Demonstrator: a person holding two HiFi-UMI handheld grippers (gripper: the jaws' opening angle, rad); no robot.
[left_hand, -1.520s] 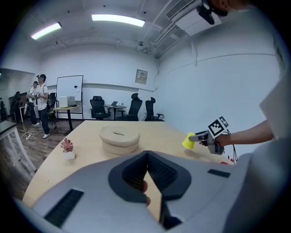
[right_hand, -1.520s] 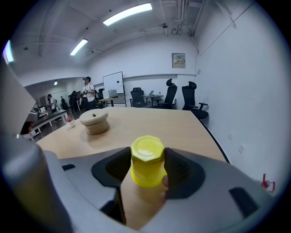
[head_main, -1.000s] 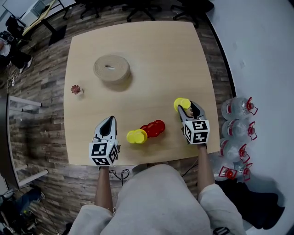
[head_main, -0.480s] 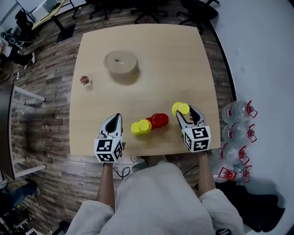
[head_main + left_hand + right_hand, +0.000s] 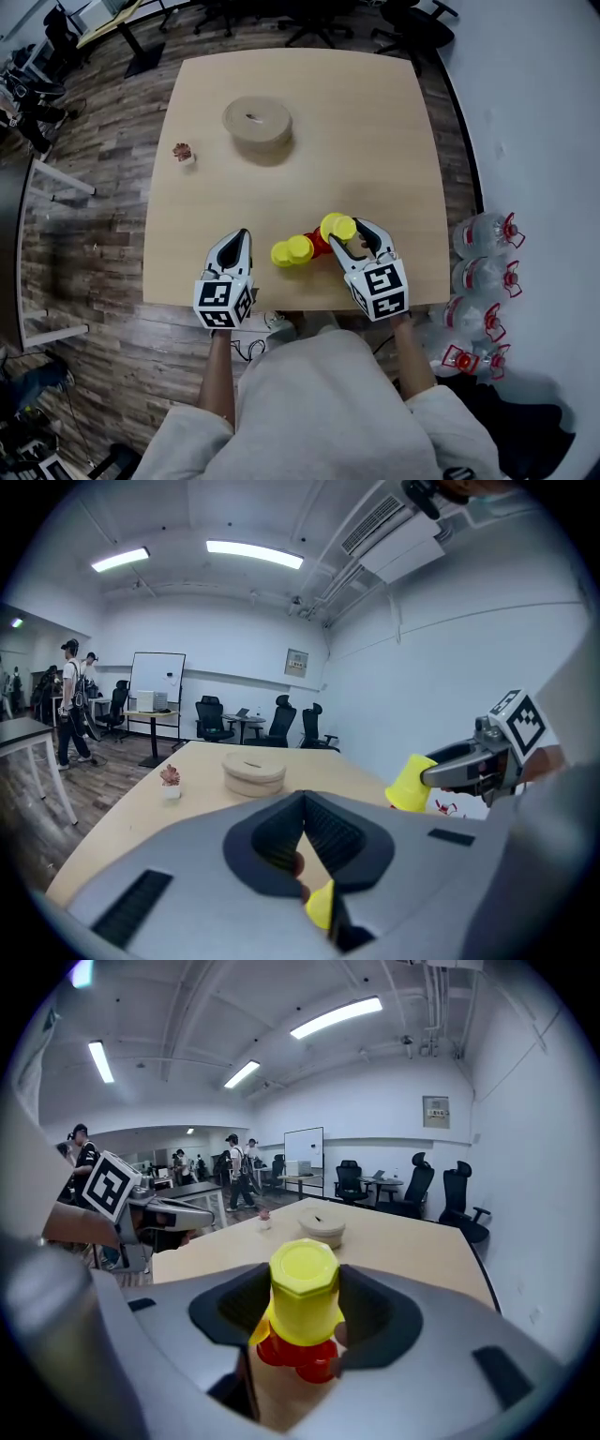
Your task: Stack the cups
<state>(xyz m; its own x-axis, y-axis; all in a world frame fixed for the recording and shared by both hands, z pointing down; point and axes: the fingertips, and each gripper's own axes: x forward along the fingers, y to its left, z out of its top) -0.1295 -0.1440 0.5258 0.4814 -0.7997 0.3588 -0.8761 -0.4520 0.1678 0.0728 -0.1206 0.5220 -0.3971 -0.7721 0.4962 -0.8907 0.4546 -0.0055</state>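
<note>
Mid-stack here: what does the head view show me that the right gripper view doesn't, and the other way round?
Head view only: the water bottles on the floor to the right of the table, and the table's full outline.

Right gripper view only: close up, the right claw pressing both sides of the yellow cup, plus the whiteboard and ceiling lights.

Both: that held yellow cup, the red cups just past it, the left claw, the beige roll and the small plant.

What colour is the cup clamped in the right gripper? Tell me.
Yellow. The cup shows best in the right gripper view.
</note>
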